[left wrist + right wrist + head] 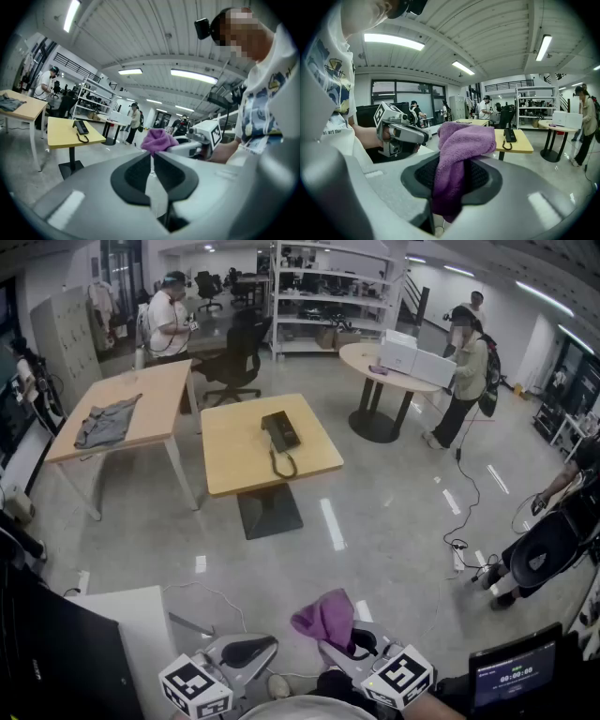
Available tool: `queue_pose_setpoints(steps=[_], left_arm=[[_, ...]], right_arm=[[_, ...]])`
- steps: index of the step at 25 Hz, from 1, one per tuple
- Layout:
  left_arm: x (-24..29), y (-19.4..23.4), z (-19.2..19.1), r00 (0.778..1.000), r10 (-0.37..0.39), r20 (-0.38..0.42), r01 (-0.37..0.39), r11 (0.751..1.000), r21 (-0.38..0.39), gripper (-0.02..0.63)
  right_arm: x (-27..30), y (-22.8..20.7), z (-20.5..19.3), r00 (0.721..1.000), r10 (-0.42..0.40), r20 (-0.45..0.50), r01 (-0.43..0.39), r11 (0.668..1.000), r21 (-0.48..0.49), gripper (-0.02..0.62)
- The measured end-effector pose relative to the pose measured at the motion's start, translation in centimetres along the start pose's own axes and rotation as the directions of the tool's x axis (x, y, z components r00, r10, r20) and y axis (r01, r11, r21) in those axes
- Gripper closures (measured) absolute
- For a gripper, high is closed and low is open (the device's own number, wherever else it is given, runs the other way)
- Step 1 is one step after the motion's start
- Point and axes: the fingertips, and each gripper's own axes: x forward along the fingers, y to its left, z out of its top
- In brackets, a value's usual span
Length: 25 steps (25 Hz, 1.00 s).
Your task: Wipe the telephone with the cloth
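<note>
Across the open floor, well apart from the person, the phone (280, 432) lies on a small yellow table (234, 470) with its cord looped beside it. Nothing can be wiped from here, so I'd say the walk over comes first. Down by the person's waist both grippers are held low and near each other, tips angled inward and forward. The right gripper (457, 164) pinches a purple cloth (465, 140), most of it bunched above the jaws and a tail hanging below. I reckon it is carried that way so a soft wad meets the phone. The left gripper (151, 164) has its jaws all but pressed together with nothing between them, probably kept free to steady the phone.
</note>
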Motion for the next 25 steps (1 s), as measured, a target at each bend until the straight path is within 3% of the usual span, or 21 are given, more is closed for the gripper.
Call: queue_pose_setpoints(steps=[8, 25], left_arm=[[-0.2, -0.1, 0.0, 1.0, -0.019, -0.018, 0.02, 0.999, 0.025, 0.581], [-1.4, 0.9, 0.1, 1.0, 0.01, -0.003, -0.01, 1.0, -0.017, 0.581]], right_arm=[[0.2, 0.0, 0.4, 1.0, 0.004, -0.005, -0.004, 1.0, 0.005, 0.48], [1.5, 0.0, 1.2, 1.0, 0.012, -0.022, -0.012, 1.0, 0.015, 0.479]])
